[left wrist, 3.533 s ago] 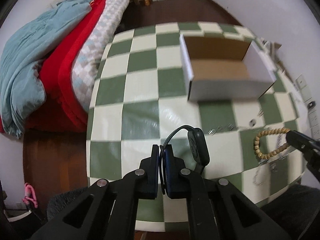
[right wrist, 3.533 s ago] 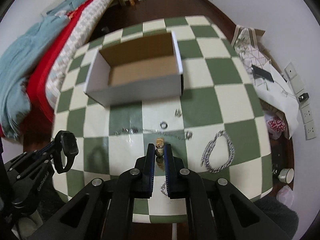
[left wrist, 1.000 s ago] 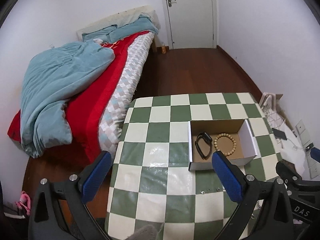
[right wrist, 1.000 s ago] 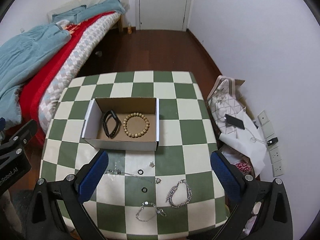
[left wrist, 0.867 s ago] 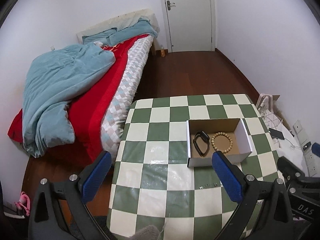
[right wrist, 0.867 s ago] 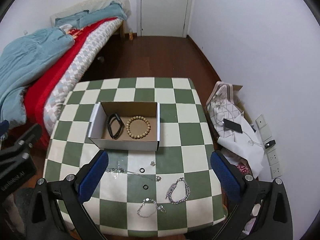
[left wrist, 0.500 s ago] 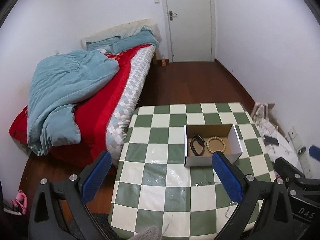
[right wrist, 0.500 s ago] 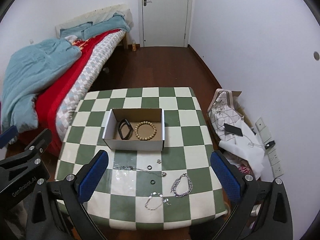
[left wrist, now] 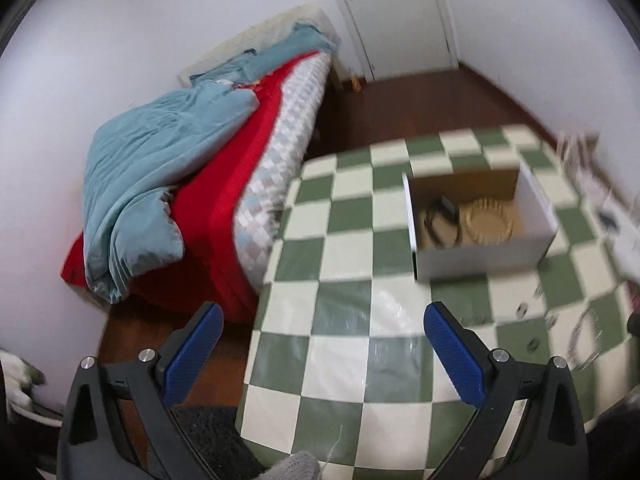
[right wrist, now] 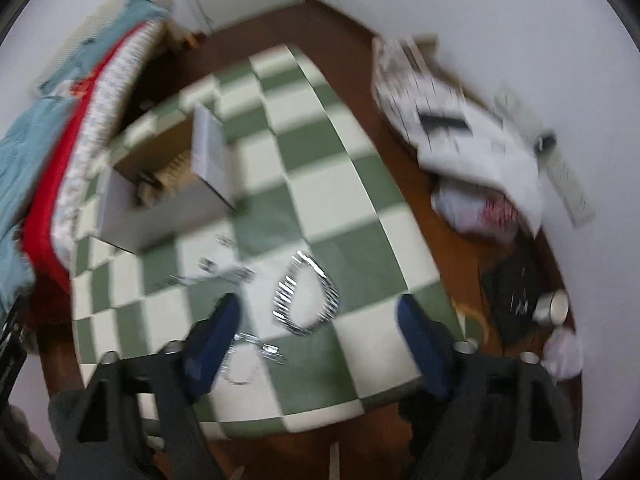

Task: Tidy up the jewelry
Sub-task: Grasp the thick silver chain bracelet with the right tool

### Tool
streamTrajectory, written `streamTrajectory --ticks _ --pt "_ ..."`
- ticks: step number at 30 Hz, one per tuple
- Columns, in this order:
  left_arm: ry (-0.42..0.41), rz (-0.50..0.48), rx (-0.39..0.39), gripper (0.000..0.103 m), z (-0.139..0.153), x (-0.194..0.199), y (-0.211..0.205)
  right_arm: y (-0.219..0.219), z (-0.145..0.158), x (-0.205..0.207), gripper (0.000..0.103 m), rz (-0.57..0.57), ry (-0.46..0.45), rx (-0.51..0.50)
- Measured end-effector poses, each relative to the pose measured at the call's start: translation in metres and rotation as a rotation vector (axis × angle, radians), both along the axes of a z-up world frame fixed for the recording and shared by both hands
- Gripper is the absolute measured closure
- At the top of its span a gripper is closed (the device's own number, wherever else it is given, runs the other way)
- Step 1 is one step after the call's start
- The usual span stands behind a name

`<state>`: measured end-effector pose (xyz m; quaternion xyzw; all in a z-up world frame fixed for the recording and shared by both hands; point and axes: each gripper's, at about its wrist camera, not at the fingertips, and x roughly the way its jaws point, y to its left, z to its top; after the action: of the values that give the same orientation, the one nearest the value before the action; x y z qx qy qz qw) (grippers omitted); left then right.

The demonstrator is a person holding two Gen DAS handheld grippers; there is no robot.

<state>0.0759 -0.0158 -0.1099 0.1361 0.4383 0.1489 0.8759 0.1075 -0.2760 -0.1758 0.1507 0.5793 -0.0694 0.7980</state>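
Note:
A white cardboard box (left wrist: 480,258) stands on the green-and-white checked table (left wrist: 352,320); inside lie a black band (left wrist: 440,222) and a wooden bead bracelet (left wrist: 490,222). My left gripper (left wrist: 320,344) is open above the table's near left part, with nothing between its blue pads. My right gripper (right wrist: 320,336) is open too, just above a thick silver chain bracelet (right wrist: 306,296). A thinner silver bracelet (right wrist: 248,356) lies by its left finger. A fine chain and small rings (right wrist: 216,272) lie between the bracelets and the box (right wrist: 160,200). Both views are blurred.
A bed with a red cover and blue blanket (left wrist: 160,184) stands left of the table. White bags and clutter (right wrist: 472,152) lie on the wooden floor to the right, by the wall. A closed door (left wrist: 400,20) is at the back.
Both grippers have dropped toward the table from high above it. The right one has swung to the right, over the silver bracelets. Both stay open and empty.

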Motion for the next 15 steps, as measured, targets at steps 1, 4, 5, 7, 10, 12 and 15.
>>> streamTrajectory --ticks 1,4,5,7,10,12,15 --pt "0.028 -0.009 0.017 0.000 -0.013 0.002 -0.006 -0.004 -0.019 0.002 0.029 -0.009 0.032 0.016" --pt "0.100 -0.031 0.039 0.000 -0.042 0.007 -0.022 -0.007 -0.058 0.007 0.032 -0.015 0.097 0.029" --pt "0.125 -0.043 0.040 0.000 -0.051 0.008 -0.028 -0.005 -0.068 0.009 0.032 -0.009 0.108 0.034" --pt "0.170 -0.069 0.025 0.000 -0.064 0.009 -0.040 -0.001 -0.085 0.010 0.040 0.011 0.126 0.031" --pt "0.239 -0.106 -0.029 0.001 -0.080 0.011 -0.057 0.012 -0.088 0.009 0.067 0.083 0.112 -0.080" --pt "0.287 -0.141 -0.079 0.001 -0.092 0.009 -0.070 0.012 -0.091 0.009 0.095 0.096 0.112 -0.096" --pt "0.330 -0.208 -0.101 0.001 -0.105 0.003 -0.093 -0.004 -0.096 0.004 0.095 0.062 0.116 -0.086"
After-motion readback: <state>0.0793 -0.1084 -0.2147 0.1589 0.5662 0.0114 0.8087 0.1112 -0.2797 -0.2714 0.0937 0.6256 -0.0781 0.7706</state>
